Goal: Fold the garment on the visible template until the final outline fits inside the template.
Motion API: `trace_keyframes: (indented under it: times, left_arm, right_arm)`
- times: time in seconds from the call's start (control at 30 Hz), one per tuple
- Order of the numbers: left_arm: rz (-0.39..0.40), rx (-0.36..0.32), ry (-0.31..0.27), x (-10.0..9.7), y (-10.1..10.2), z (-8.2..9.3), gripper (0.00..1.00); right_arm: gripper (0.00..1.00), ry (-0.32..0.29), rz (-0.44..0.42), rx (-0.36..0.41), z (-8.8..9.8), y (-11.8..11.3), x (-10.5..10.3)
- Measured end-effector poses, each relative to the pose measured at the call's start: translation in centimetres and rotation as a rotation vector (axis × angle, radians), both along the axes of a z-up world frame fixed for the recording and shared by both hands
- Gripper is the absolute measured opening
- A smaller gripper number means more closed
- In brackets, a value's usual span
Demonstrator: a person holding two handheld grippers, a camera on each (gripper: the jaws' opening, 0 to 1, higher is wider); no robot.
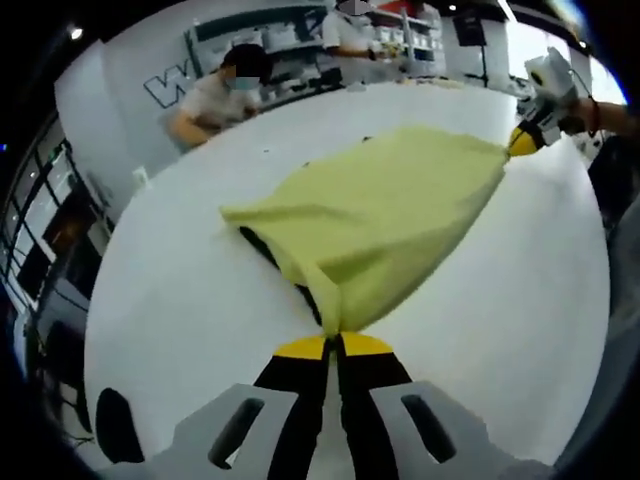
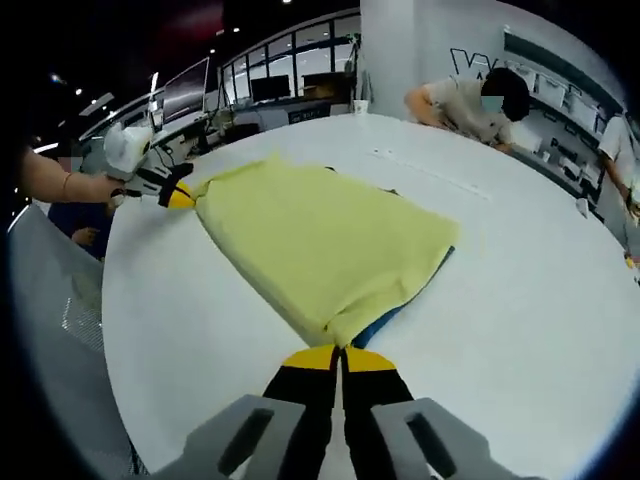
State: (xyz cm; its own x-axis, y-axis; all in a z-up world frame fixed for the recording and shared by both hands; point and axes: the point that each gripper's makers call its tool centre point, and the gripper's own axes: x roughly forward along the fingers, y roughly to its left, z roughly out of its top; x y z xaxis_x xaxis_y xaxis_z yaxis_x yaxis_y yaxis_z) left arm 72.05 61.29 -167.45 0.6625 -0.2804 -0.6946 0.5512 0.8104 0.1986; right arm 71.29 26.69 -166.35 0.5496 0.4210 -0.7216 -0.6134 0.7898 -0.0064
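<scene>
One yellow-green garment (image 1: 385,220) lies stretched over the middle of a white surface (image 1: 180,300), held at two opposite ends by two grippers; beneath it one dark template (image 1: 262,247) shows as a narrow strip along the cloth's edge, bluish (image 2: 395,315) in the right gripper view.

Left gripper (image 1: 335,343): yellow-tipped black jaws pressed together, pinching one bunched end of the garment, at the near edge of the surface in the left gripper view; the same gripper (image 2: 183,195) appears in the right gripper view at the far left edge of the surface, held by a person's hand (image 2: 105,187).

Right gripper (image 2: 340,352): jaws likewise pressed together, pinching the opposite end of the garment (image 2: 320,240), at the near edge of the surface (image 2: 520,330) in its own view; in the left gripper view it (image 1: 522,142) stands at the far right of the surface, the cloth drawn to a point at its tip.

Two people are at the far side of the surface: one seated person (image 1: 222,95) leaning on its far edge, one standing person (image 1: 350,35) behind; shelving (image 2: 575,95) lines the wall behind them.
</scene>
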Motion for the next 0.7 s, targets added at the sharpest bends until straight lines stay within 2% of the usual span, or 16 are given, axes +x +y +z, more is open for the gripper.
trace_keyframes:
  times: [0.03,0.13,0.17,0.2,0.23,0.3,0.43,0.47,0.5,0.57,0.6,0.63,0.7]
  left_arm:
    - [-0.003,0.003,-0.003,0.0,0.0,0.0,0.07]
    - [-0.003,0.001,0.002,-0.1,-0.1,0.0,0.07]
    - [0.003,-0.001,0.006,0.0,0.0,0.0,0.07]
    - [0.003,-0.002,0.008,0.0,0.0,0.0,0.07]
    - [0.011,-0.003,0.01,-0.1,0.1,0.0,0.07]
    - [0.014,-0.005,0.014,-0.2,0.1,0.0,0.07]
    - [0.009,0.001,0.018,-0.4,0.2,0.0,0.07]
    - [-0.015,0.005,0.02,-0.6,0.0,0.0,0.08]
    - [-0.019,0.009,0.015,-0.6,0.1,0.1,0.1]
    - [-0.035,0.014,0.01,-1.3,0.2,0.5,0.17]
    - [-0.027,-0.045,-0.023,-1.1,-0.1,1.4,0.21]
    - [-0.026,-0.058,-0.027,-1.1,-0.1,1.7,0.25]
    - [-0.013,-0.043,-0.018,-1.2,0.2,2.7,0.32]
  right_arm:
    - [0.0,-0.01,0.003,0.0,0.2,-0.3,-0.1]
    - [0.0,0.011,0.007,-0.001,0.0,-0.3,-0.5]
    - [0.0,-0.005,-0.004,-0.092,-0.6,-1.8,-0.4]
    - [0.0,0.016,-0.027,-0.033,-0.7,-1.4,-0.4]
    - [0.0,0.023,-0.041,-0.004,-0.6,-1.1,-0.4]
    - [0.0,0.02,-0.037,-0.016,-0.7,-1.4,-0.3]
    - [0.0,0.071,0.003,-0.018,-1.1,-1.0,-0.9]
    - [0.0,0.094,0.01,-0.028,-1.3,-1.0,-1.1]
    - [0.0,0.103,0.014,-0.036,-1.4,-1.1,-1.2]
    - [0.02,0.079,0.025,-0.028,-0.8,-1.0,-1.0]
    - [0.05,0.074,0.015,0.003,-0.2,-0.6,-0.7]
    - [0.09,0.065,0.003,0.018,0.3,-0.5,-0.4]
    - [0.13,0.04,-0.002,0.031,1.2,-0.4,0.2]
